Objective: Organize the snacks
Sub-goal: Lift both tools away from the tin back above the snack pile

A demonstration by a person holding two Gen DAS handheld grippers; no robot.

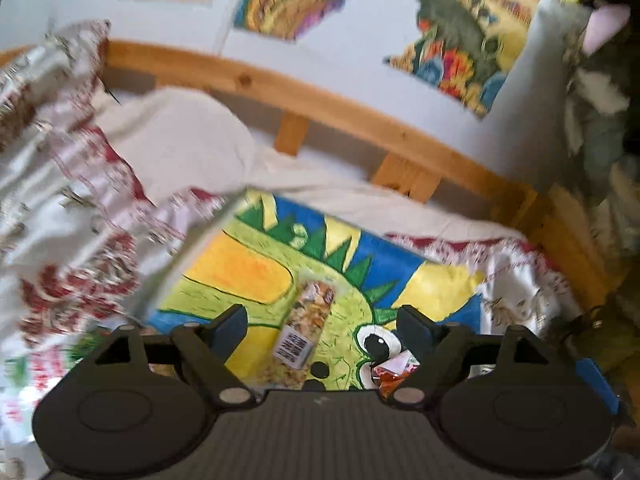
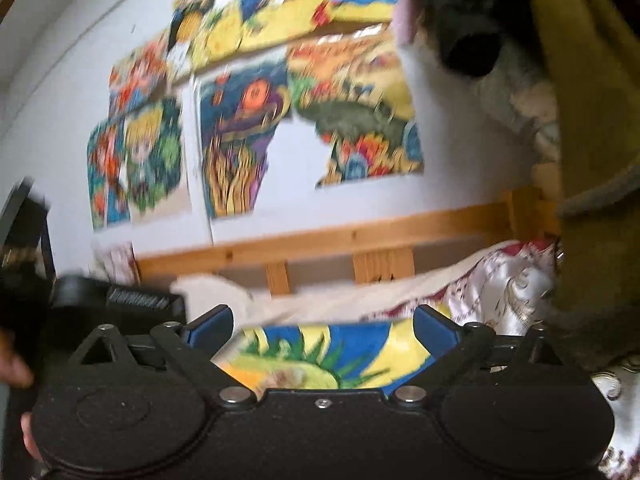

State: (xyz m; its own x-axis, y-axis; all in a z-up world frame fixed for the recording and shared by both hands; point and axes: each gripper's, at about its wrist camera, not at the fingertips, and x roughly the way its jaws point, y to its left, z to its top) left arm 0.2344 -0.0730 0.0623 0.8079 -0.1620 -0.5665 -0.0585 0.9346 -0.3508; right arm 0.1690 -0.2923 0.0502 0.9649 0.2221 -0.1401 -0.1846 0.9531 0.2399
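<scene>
Hovering over the bed, left claw [image 1: 320, 322] gapes wide and empty; snack bar [image 1: 306, 322] lies lower centre between its fingers, long axis running away from camera. Right claw [image 2: 323, 326] is also wide, empty, aimed higher, so left looks nearer.

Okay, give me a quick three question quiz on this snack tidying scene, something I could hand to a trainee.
1. True or false: the left gripper is clamped on the granola bar.
2. What does the granola bar lie on? A) bare wood B) the dinosaur picture C) a plate
3. Fill in: the right gripper has its jaws ____.

Key: 1 false, it lies loose between open jaws; 2 B; 3 open, nothing between them.
</scene>
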